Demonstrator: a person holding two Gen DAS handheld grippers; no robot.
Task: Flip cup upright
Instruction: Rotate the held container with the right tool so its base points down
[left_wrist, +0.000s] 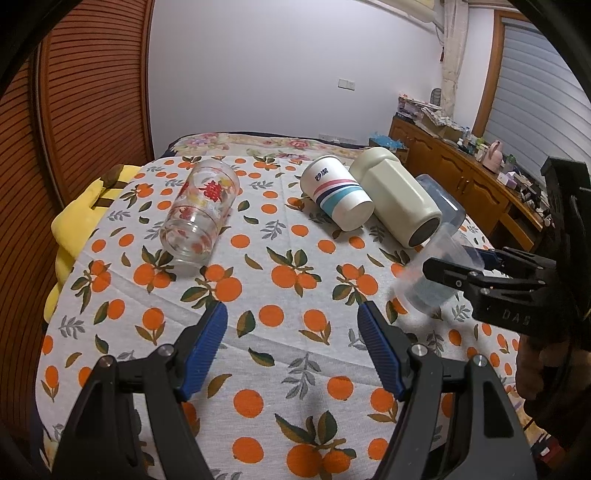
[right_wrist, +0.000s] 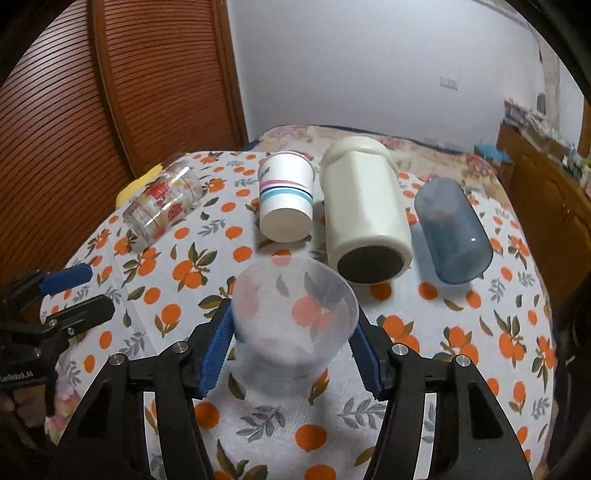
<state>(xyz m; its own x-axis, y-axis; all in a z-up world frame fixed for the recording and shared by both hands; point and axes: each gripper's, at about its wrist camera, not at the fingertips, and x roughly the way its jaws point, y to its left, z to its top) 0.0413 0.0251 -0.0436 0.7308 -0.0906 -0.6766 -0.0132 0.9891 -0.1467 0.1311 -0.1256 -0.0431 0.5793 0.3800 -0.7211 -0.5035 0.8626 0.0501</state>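
My right gripper (right_wrist: 291, 328) is shut on a clear frosted plastic cup (right_wrist: 295, 317), held tilted above the table with its mouth facing away from me; it also shows in the left wrist view (left_wrist: 428, 277) at the right. My left gripper (left_wrist: 291, 321) is open and empty over the cloth, and it shows at the left of the right wrist view (right_wrist: 79, 291). Lying on their sides are a printed glass (left_wrist: 199, 214), a striped paper cup (left_wrist: 338, 197), a cream tumbler (left_wrist: 397, 201) and a blue translucent cup (right_wrist: 452, 236).
The table (left_wrist: 258, 350) wears an orange-print cloth. A yellow cushion (left_wrist: 74, 221) lies at its left edge. A slatted wooden door (left_wrist: 88, 92) stands at the left. A wooden sideboard (left_wrist: 461, 173) with clutter stands at the right.
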